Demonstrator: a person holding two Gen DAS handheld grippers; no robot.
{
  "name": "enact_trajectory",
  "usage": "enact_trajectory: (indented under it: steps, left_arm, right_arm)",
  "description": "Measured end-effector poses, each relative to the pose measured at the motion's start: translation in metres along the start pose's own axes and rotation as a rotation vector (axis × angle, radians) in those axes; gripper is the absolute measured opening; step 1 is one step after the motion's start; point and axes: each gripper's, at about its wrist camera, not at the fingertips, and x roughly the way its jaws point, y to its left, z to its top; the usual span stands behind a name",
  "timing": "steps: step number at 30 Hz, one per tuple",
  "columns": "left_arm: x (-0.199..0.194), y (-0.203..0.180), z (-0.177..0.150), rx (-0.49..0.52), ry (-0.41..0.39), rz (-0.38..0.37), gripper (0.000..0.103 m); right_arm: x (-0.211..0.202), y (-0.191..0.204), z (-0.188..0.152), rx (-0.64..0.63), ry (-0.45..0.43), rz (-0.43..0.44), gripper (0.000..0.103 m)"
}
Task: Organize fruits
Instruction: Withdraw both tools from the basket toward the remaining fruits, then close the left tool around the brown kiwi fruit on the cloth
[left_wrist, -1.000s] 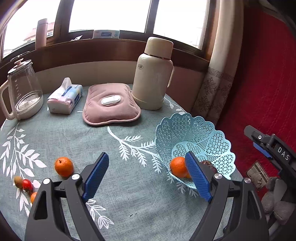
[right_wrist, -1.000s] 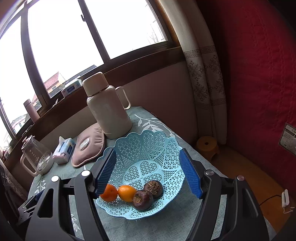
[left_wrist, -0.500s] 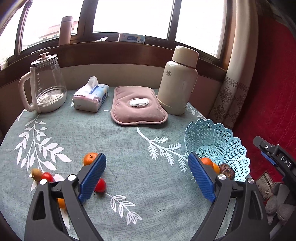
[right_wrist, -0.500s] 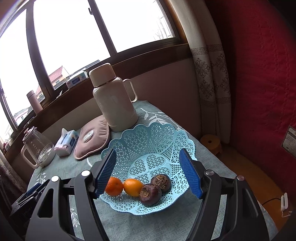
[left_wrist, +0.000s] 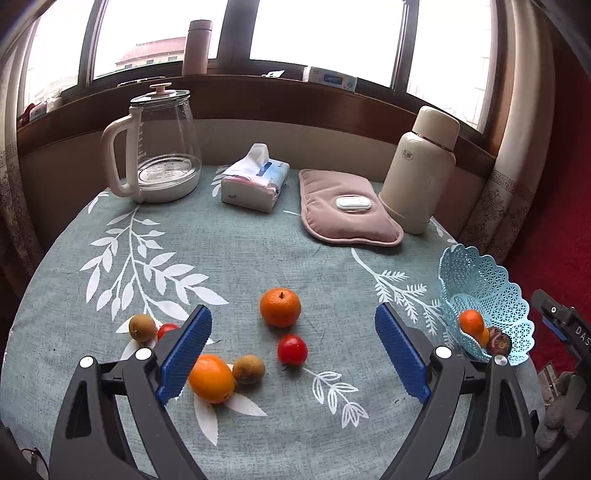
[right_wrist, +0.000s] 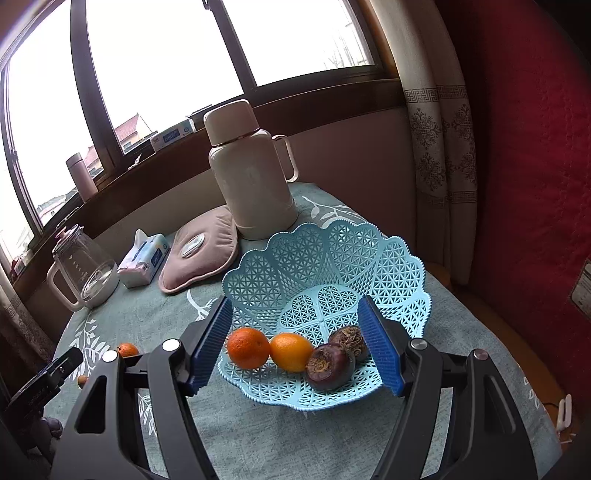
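In the left wrist view, loose fruit lies on the green tablecloth: an orange (left_wrist: 280, 307), a red fruit (left_wrist: 292, 349), a larger orange (left_wrist: 211, 378), a brown fruit (left_wrist: 248, 369), another brown fruit (left_wrist: 142, 327) and a partly hidden red one (left_wrist: 167, 329). My left gripper (left_wrist: 293, 352) is open and empty above them. The light blue lattice basket (left_wrist: 491, 291) stands at the right. In the right wrist view the basket (right_wrist: 369, 258) holds two oranges (right_wrist: 248, 348) and two dark purple fruits (right_wrist: 330, 366). My right gripper (right_wrist: 295, 347) is open and empty over its near rim.
At the table's back stand a glass kettle (left_wrist: 159, 147), a tissue pack (left_wrist: 255, 181), a pink hot-water pad (left_wrist: 347, 210) and a cream thermos (left_wrist: 421, 170). A red quilted surface (right_wrist: 535, 147) lies to the right of the table. The other gripper's body (left_wrist: 565, 325) shows at the right edge.
My left gripper has swung left from the basket to the loose fruit, which now lies between its fingers. My right gripper has moved slightly closer to the basket. Both stay open.
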Motion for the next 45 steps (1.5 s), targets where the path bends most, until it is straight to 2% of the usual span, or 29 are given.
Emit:
enact_trajectory:
  steps: [9, 14, 23, 27, 33, 35, 42, 45]
  left_arm:
    - [-0.002, 0.058, -0.008, -0.088, 0.009, 0.111, 0.089]
    - [0.002, 0.084, -0.011, -0.133, 0.019, 0.149, 0.089]
    - [0.025, 0.094, -0.019, -0.131, 0.072, 0.178, 0.070]
    - [0.036, 0.107, -0.021, -0.170, 0.097, 0.207, 0.061]
    - [0.048, 0.121, -0.019, -0.222, 0.114, 0.209, 0.051]
    - [0.050, 0.121, -0.016, -0.215, 0.117, 0.208, 0.042]
    - [0.049, 0.130, -0.022, -0.248, 0.123, 0.206, 0.040]
    - [0.047, 0.135, -0.027, -0.258, 0.125, 0.181, 0.041]
  right_arm:
    - [0.011, 0.013, -0.012, -0.045, 0.047, 0.016, 0.073]
    - [0.015, 0.024, -0.018, -0.091, 0.063, 0.029, 0.073]
    - [0.019, 0.029, -0.024, -0.115, 0.077, 0.027, 0.073]
    - [0.020, 0.029, -0.024, -0.111, 0.080, 0.026, 0.073]
    - [0.022, 0.031, -0.027, -0.119, 0.088, 0.030, 0.073]
    - [0.023, 0.033, -0.029, -0.124, 0.092, 0.033, 0.073]
    - [0.026, 0.035, -0.032, -0.126, 0.100, 0.032, 0.073]
    - [0.028, 0.035, -0.033, -0.128, 0.106, 0.031, 0.073]
